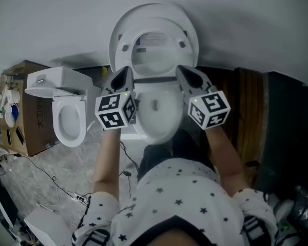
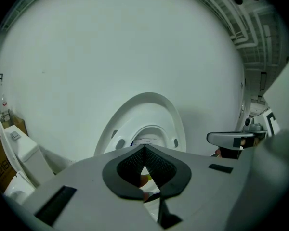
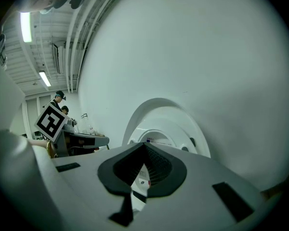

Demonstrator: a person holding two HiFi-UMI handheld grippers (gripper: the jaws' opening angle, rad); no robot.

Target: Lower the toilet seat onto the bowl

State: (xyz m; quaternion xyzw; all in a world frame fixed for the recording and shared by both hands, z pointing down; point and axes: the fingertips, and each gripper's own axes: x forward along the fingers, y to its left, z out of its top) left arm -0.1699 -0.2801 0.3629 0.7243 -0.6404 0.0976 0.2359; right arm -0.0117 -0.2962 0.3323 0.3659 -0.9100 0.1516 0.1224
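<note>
Star-print shirt [image 1: 179, 199] in foreground: left hand-held gripper [image 1: 126, 72] and right hand-held gripper [image 1: 183, 72], both closed and empty, face the raised toilet seat [image 1: 122, 41] ahead; nudged ungripped, it may slam the bowl [image 1: 156, 119].

No word or number can be read with certainty; a white label [image 1: 153, 39] with a small blue mark is stuck on the inner face of the raised toilet lid [image 1: 154, 14], its print too small to be made out; dark upright characters are printed on the side of the cardboard box [image 1: 35, 111], blurred; square black-and-white code markers are carried on the left cube [image 1: 115, 111] and the right cube [image 1: 209, 109].
</note>
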